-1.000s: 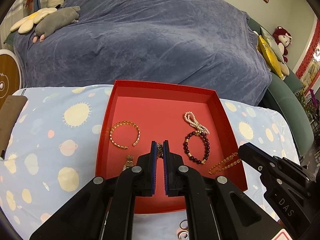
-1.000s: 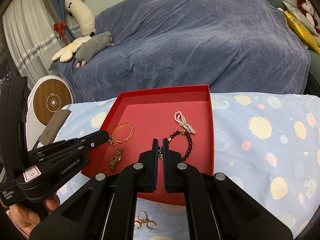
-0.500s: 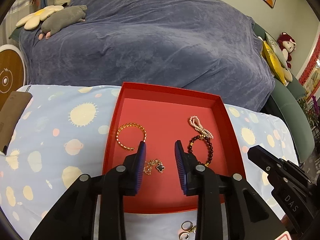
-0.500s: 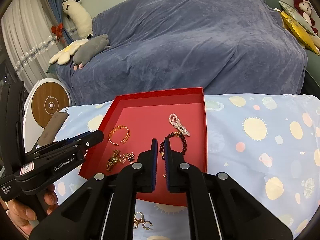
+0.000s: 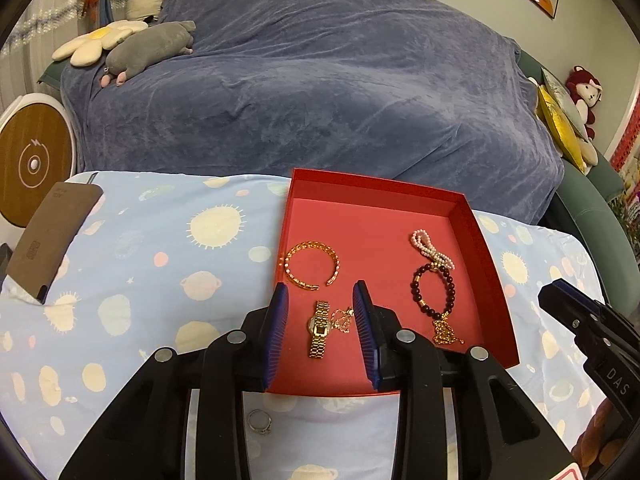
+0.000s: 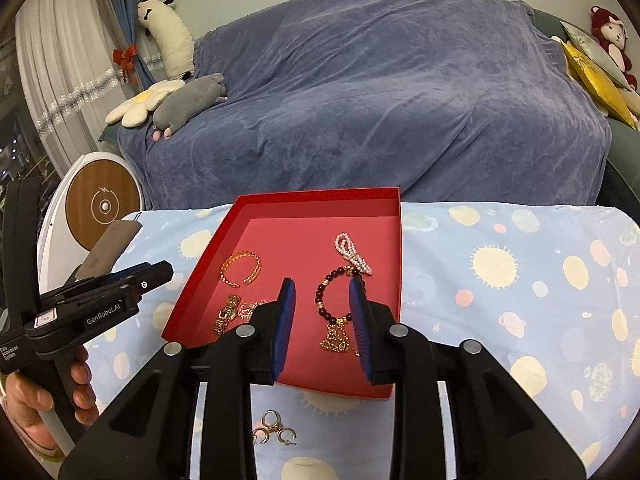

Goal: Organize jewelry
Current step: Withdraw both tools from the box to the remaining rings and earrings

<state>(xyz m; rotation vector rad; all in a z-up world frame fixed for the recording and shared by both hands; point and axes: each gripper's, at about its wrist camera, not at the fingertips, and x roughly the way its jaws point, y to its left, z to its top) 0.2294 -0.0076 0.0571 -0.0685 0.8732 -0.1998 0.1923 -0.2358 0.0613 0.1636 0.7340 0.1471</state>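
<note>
A red tray (image 5: 376,188) (image 6: 320,196) sits on the sun-patterned cloth. In it lie a gold cuff (image 5: 312,266), a pearl bracelet (image 5: 431,249), a dark bead bracelet (image 5: 414,292) (image 6: 319,294), a heaped gold chain (image 5: 444,332) (image 6: 336,336), a gold watch (image 5: 320,330) and a thin chain (image 5: 342,318). My left gripper (image 5: 320,292) is open above the watch and thin chain, touching neither. My right gripper (image 6: 322,284) has its jaws opening over the bead bracelet and gold chain, which lie loose in the tray below.
Several rings (image 6: 274,428) (image 5: 260,420) lie on the cloth in front of the tray. A brown card (image 5: 52,236) rests at the table's left end beside a round wood-faced device (image 5: 28,164). A blue-covered sofa (image 5: 320,80) with plush toys stands behind.
Both grippers went from shut to open. The thin chain left the left jaws and lies by the watch. The gold chain dropped from the right jaws into a heap. The left gripper drew back.
</note>
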